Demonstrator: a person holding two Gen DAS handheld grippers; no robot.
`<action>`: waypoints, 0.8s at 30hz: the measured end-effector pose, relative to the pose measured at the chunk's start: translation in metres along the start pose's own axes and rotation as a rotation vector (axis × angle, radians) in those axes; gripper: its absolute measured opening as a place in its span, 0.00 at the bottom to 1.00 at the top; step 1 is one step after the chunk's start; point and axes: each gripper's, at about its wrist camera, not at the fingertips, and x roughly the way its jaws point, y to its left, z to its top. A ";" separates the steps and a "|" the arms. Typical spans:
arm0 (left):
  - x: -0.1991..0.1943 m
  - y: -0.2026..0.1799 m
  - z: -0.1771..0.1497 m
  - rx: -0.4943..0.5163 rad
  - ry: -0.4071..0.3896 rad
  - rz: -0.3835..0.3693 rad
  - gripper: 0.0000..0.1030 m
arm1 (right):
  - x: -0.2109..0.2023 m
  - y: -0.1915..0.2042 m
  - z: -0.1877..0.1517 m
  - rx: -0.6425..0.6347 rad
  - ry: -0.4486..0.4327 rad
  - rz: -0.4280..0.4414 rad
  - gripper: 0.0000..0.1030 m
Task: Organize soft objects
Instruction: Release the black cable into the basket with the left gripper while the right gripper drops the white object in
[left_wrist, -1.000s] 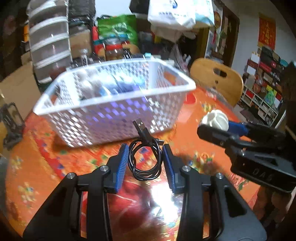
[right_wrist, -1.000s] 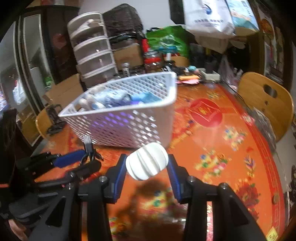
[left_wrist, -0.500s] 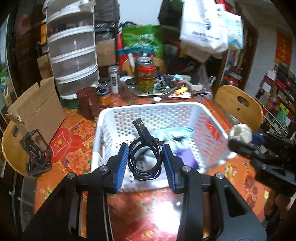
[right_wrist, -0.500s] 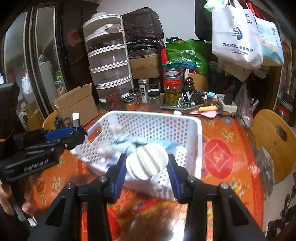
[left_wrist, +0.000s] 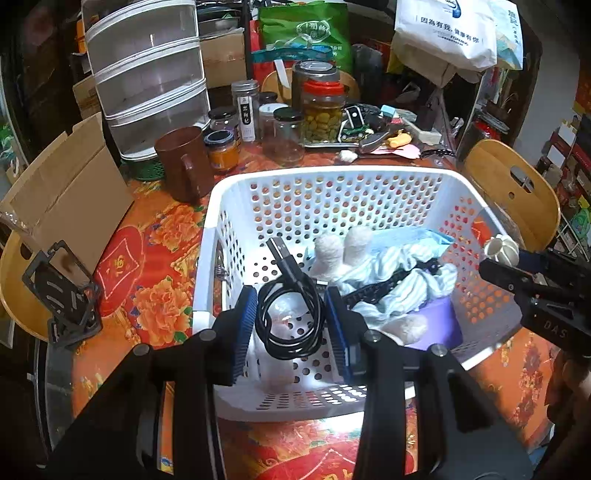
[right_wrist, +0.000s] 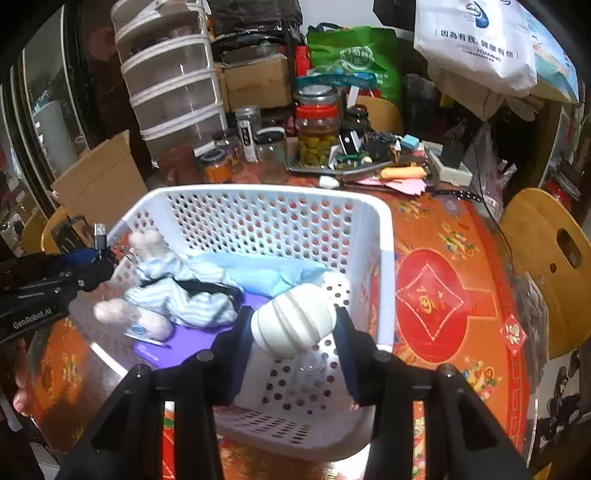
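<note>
Soft things sit in a big white plastic basket with round holes (left_wrist: 332, 192), which stands on the round table with the red and orange flower cloth (left_wrist: 155, 251). Behind the basket, a tall clear plastic drawer tower (left_wrist: 147, 74) stands at the back of the table, near a brown mug (left_wrist: 183, 162) and a glass jar of green pickles with a red lid (left_wrist: 321, 110). Inside the basket lies a striped blue and white cloth (right_wrist: 177, 291) on a flat purple thing (right_wrist: 177, 343), with fuzzy white toy legs (left_wrist: 343, 247) poking up beside it. The left hand-held gripper (left_wrist: 291, 321) hangs over the near left part of the basket. Its two blue pads are closed in on a coiled black USB cable (left_wrist: 288, 314), and the plug end sticks up. The right hand-held gripper (right_wrist: 293, 328) hangs over the near right part of the basket. Its pads squeeze a small white ribbed squishy ball (right_wrist: 291, 325), which is held up above the basket floor.
</note>
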 end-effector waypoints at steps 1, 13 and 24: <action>0.003 0.000 0.000 -0.001 0.003 0.007 0.34 | 0.002 -0.002 0.000 0.002 0.004 0.000 0.41; -0.008 0.002 -0.010 -0.008 -0.067 0.022 0.89 | -0.014 0.002 -0.006 -0.010 -0.055 0.026 0.77; -0.066 0.007 -0.041 -0.013 -0.172 0.021 0.95 | -0.067 0.006 -0.031 0.012 -0.140 0.068 1.00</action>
